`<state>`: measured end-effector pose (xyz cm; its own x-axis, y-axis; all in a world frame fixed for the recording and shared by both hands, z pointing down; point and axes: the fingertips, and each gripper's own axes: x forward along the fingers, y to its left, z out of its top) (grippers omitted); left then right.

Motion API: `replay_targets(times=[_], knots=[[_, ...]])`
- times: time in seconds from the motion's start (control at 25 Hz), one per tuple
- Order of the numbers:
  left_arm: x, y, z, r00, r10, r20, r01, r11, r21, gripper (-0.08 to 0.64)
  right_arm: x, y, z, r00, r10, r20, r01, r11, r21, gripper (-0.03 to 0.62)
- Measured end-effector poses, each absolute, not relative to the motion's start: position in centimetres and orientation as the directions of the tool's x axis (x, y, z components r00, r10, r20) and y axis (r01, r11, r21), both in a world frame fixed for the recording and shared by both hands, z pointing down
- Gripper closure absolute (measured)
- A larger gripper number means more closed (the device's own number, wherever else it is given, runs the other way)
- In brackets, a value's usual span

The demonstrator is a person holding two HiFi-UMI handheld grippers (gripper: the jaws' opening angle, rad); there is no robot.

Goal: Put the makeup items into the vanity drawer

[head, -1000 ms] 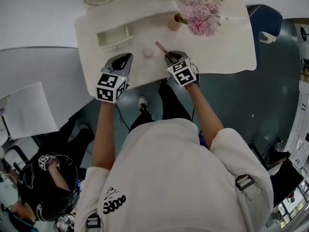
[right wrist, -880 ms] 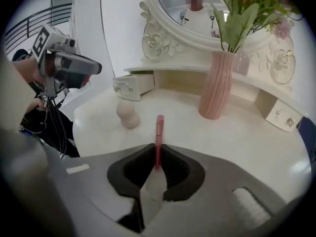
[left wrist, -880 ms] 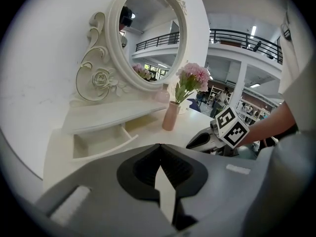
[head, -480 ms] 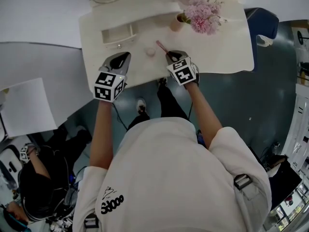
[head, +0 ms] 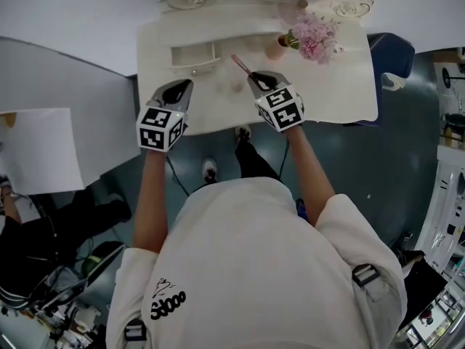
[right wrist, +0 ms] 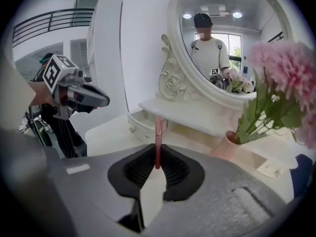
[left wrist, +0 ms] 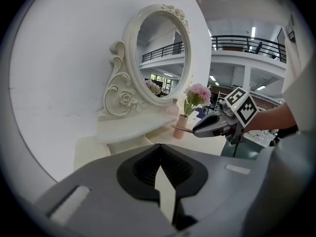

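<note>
The right gripper pinches a slim pink makeup stick — its free end points toward the open drawer of the white vanity. The left gripper hovers near the drawer's front, jaws pressed together on nothing.

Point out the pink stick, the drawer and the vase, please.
pink stick (right wrist: 158, 132), right gripper view, middle of its shaft.
drawer (right wrist: 141, 127), right gripper view, its front wall.
vase (left wrist: 179, 135), left gripper view, its lower body.
</note>
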<state>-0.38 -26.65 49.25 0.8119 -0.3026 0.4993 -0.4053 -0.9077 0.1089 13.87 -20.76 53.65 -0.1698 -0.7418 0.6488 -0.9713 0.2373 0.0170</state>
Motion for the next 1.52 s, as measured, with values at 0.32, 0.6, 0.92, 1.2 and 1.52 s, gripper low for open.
replay_targets(times=[0.32,0.6,0.92,1.2,1.52], knots=[[-2.1,-28.8,49.2,0.768,-0.400,0.500,-0.518,-0.847,0.118,0.540,10.6,-26.2,52.7,-0.325,-0.675,0.662,-0.895,0.446,0.015,0.554],[-4.8,-30.0,49.9,0.701,-0.497,0.512,-0.638,-0.758,0.138,0.541,7.8,-30.5,54.8,-0.419,-0.552,0.721,-0.792,0.610,0.007,0.554],[-7.0,-30.3,51.2,0.625,-0.556,0.548,-0.725,-0.673,0.145,0.541,6.1,-33.9,57.7,-0.428,-0.409,0.806,-0.713,0.701,-0.023,0.552],[-6.8,-30.2,51.9,0.604,-0.567,0.560,-0.751,-0.641,0.160,0.540,4.6,-35.6,59.0,-0.392,-0.377,0.839,-0.628,0.776,0.055,0.551],[-6.1,-29.7,51.8,0.595,-0.567,0.569,-0.756,-0.635,0.158,0.541,3.9,-36.3,59.9,-0.399,-0.363,0.842,-0.621,0.782,0.043,0.549]])
